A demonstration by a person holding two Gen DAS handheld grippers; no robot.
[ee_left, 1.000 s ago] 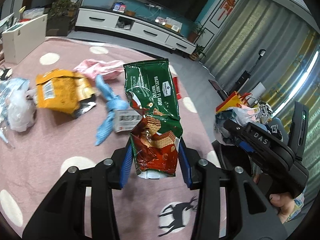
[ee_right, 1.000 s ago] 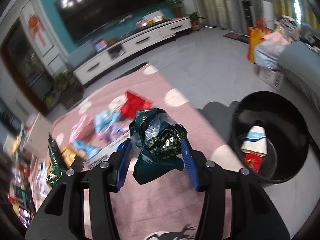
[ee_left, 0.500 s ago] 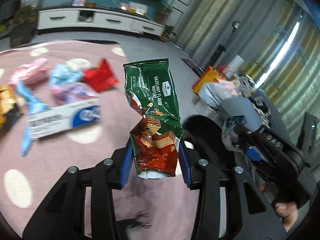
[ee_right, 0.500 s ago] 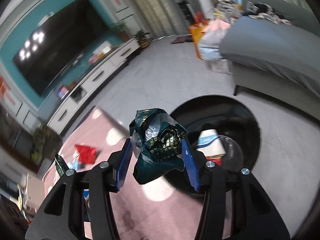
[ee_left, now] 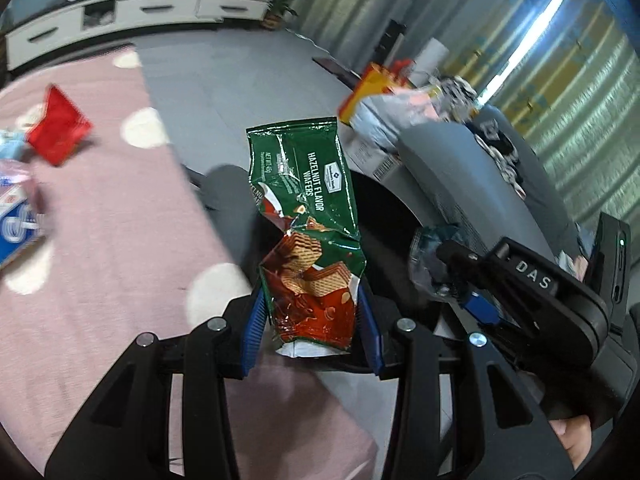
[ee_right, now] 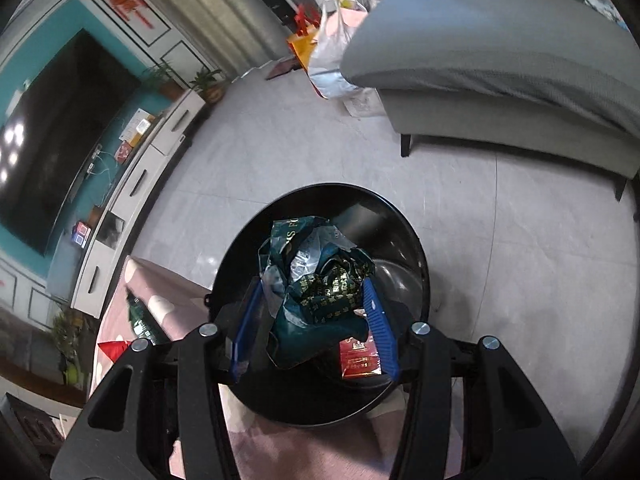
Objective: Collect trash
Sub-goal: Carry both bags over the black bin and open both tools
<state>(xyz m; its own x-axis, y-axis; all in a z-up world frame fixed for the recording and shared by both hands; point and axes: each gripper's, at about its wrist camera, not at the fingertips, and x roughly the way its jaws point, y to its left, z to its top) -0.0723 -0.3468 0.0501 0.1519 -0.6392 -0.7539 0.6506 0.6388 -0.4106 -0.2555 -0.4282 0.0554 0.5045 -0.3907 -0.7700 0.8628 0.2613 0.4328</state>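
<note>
A living room with a grey tiled floor point(ee_right: 304, 136) is seen, a pink dotted rug point(ee_left: 100, 248) lying at the near side and a white TV cabinet point(ee_left: 132, 12) along the far wall. In the left wrist view the left gripper point(ee_left: 311, 322) is seen clenched on one green and red hazelnut wafer wrapper point(ee_left: 308, 232), which stands upright between the blue pads point(ee_left: 252, 328). Behind the wrapper only a dark part of the black trash bin point(ee_left: 384, 216) is made out. To the right of this tool the right gripper point(ee_left: 472, 280) is seen from the side, a crumpled wrapper at its tip.

The bin's inside is shown only by the right wrist view: the round black trash bin point(ee_right: 400, 232) lies directly beyond the right gripper point(ee_right: 314, 330), which is clamped on one crumpled dark green wrapper point(ee_right: 316, 284) held above the bin's opening. One red packet point(ee_right: 358, 356) is seen inside the bin, partly hidden by the wrapper and the right pad. At the left edge of that view the wafer wrapper point(ee_right: 140, 320) appears small.

One red wrapper point(ee_left: 58, 132) and part of one blue and white box point(ee_left: 16, 224) are seen on the rug, left of the left tool, both blurred. One grey sofa point(ee_right: 500, 68) and bags point(ee_right: 324, 52) stand beyond the bin.
</note>
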